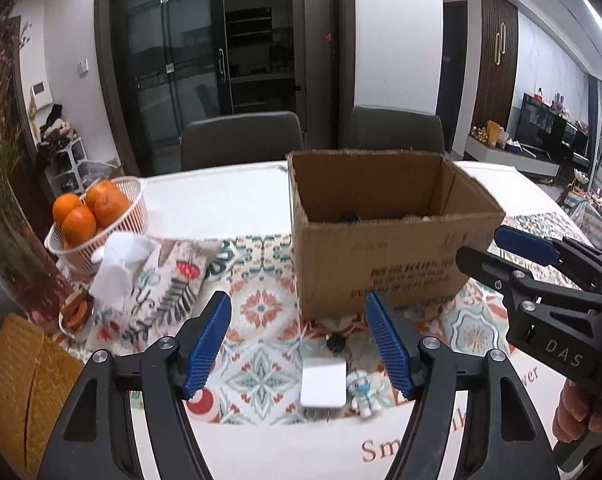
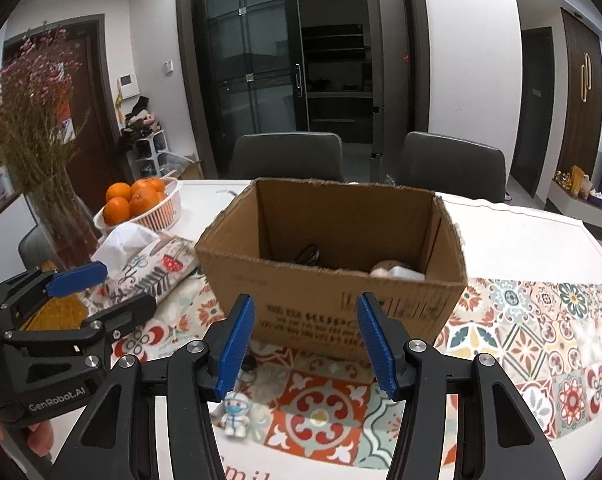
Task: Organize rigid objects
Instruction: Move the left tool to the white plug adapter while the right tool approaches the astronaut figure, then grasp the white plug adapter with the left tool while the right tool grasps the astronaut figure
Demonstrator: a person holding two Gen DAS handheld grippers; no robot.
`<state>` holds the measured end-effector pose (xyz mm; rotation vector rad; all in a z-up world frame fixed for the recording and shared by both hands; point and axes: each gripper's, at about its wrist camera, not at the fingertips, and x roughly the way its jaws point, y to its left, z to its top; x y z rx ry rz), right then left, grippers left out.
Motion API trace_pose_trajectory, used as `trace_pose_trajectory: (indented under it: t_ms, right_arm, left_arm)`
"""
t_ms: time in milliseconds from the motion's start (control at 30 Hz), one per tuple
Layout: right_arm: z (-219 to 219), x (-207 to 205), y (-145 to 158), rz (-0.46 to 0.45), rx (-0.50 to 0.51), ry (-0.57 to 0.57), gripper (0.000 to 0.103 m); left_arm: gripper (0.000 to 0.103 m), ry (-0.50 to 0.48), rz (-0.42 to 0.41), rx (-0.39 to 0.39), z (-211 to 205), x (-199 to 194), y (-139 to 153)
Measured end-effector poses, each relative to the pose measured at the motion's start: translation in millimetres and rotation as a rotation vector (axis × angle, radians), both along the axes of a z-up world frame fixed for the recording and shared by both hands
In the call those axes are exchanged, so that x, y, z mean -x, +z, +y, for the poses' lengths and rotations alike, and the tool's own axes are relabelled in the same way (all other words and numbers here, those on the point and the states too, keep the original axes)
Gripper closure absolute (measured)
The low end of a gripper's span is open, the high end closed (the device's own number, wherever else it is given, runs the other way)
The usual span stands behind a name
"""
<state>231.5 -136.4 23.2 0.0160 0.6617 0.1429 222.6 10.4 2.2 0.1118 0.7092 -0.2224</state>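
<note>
**Both grippers empty before the box**

My left gripper [image 1: 297, 344] gapes wide above the white charger block [image 1: 323, 387] and astronaut figurine [image 1: 364, 393] on the tablecloth. My right gripper [image 2: 307, 346] hangs spread, empty, facing the cardboard box [image 2: 333, 264]; the figurine lies just below its left finger.

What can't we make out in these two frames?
- Cardboard box contents: the near wall hides most in the left wrist view; the right wrist view shows only a dark item and a pale one, unidentifiable.
- Print on the box front: blurred in both views.
- White block: motion-blurred, type unclear.
- Small dark object by the box base: too small.
</note>
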Motion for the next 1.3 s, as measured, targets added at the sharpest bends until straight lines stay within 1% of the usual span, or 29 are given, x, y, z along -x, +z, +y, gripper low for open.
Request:
trace_pose_trajectory:
  t_ms: [233, 433, 633, 933, 1200, 1300]
  right_arm:
    - [9.1, 12.6, -16.3, 0.006, -0.017, 0.043, 0.048]
    - [18.3, 17.4, -29.5, 0.035, -0.015, 0.067, 0.049]
    - [22.7, 23.4, -45.6, 0.073, -0.021, 0.077, 0.049]
    - [25.1, 28.1, -68.3, 0.131, -0.036, 0.101, 0.049]
    - [29.4, 26.4, -86.6, 0.163, -0.034, 0.125, 0.049]
    - [33.3, 25.7, -92.0, 0.170, -0.021, 0.143, 0.049]
  left_arm:
    - [0.034, 0.003, 0.022, 0.008, 9.2, 16.4, -18.6]
    - [0.034, 0.009, 0.038, 0.019, 14.5, 26.0, -31.6]
    - [0.034, 0.006, 0.072, 0.024, 17.2, 31.4, -46.4]
    - [0.034, -0.038, 0.109, 0.019, 14.7, 37.0, -70.0]
    - [0.034, -0.092, 0.141, 0.007, 13.1, 35.4, -94.7]
    - [0.034, -0.118, 0.140, 0.003, 12.2, 35.8, -102.0]
